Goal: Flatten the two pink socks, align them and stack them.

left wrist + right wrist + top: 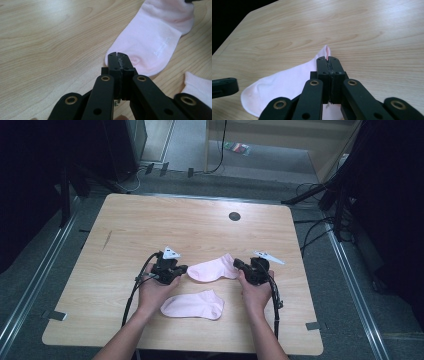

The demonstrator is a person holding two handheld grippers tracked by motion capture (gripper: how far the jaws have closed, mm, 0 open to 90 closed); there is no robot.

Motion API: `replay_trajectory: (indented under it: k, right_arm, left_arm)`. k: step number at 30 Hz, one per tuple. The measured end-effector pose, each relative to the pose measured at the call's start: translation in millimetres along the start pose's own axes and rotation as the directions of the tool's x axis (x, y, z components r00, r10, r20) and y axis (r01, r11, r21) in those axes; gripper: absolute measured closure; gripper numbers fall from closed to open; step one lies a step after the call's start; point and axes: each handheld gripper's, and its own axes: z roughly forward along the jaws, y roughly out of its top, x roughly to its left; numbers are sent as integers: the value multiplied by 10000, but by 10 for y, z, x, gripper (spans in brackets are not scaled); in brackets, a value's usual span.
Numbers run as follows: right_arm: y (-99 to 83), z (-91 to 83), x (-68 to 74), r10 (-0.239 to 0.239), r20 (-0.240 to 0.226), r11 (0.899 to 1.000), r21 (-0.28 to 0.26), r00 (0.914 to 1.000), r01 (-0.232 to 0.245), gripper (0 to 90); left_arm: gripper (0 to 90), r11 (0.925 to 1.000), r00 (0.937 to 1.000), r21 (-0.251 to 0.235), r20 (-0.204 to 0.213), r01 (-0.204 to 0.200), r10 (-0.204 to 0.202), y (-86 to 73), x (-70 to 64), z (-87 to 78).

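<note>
Wooden counter [130, 227], far pink sock [214, 268] lying flat at centre, left gripper [180, 269] clenched at its toe end at 9 o'clock, right gripper [238, 265] fingers grasping its cuff at 3 o'clock, near pink sock [194, 304] at 6 o'clock, lying loose between the hands.

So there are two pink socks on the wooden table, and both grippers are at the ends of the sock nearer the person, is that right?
Not quite. The two pink socks lie on the wooden table, but the left gripper and right gripper are at the ends of the far sock. The near sock lies untouched between the person's hands, as the high view shows.
</note>
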Motion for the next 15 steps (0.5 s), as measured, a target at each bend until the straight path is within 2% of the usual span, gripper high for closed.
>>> replay_trajectory:
  k: [3,5,6,9,12,13,15]
  right_arm:
    - [1,-2,-76,-87,411,9999,-74,9991,90,865]
    - [9,-1,-132,-133,735,9998,-121,9972,142,795]
    - [17,-2,-165,-143,895,9998,-151,9959,157,754]
    - [39,-33,-238,-22,987,9993,-382,9951,60,666]
    - [54,-48,-245,-266,1015,9987,-408,9945,309,606]
    - [54,-36,-233,-374,1020,9986,-333,9941,410,580]
    - [47,-9,-207,-657,965,9978,-61,9932,666,549]
  left_arm:
    - [900,10000,9998,3,-151,84,-84,1,4,-2]
    - [895,9998,9988,-21,-439,205,-205,1,15,-5]
    - [859,9996,9977,-70,-623,275,-278,2,24,-7]
    - [768,9972,9944,-292,-778,688,-709,17,38,-15]
    - [670,9946,9938,-555,-636,883,-917,35,23,-5]
    - [645,9941,9943,-592,-503,909,-939,38,3,0]
    - [614,9955,9946,-615,-694,725,-767,41,-43,27]
